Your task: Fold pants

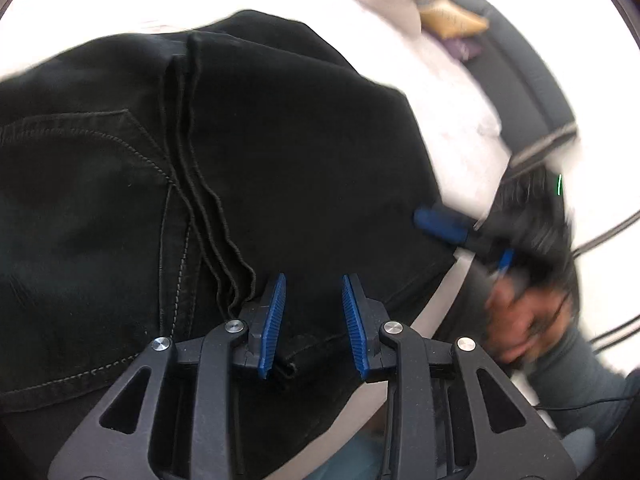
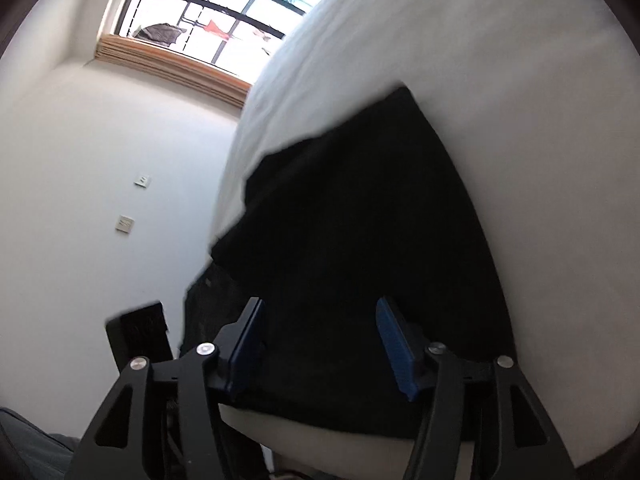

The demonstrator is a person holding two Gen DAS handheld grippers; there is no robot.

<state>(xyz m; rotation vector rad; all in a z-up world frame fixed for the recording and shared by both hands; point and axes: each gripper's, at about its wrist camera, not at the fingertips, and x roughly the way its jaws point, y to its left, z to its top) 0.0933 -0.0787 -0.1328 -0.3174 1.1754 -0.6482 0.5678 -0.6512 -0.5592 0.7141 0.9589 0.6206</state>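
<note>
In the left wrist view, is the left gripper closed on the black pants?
No: the left gripper is open, with the black pants lying between its blue fingers, unclamped.

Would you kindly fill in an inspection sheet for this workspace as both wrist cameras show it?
Surface: white bed sheet, partly covered.
Job's things: black pants lying folded, stacked edges showing; near end at the bed edge.
Clutter: pillows at the far end.
Grippers: left gripper open over the pants edge; right gripper open, fingers astride the cloth, gripping nothing.
Cables: dark cables beside the bed.
Surroundings: barred window, wall switches, white wall.
</note>
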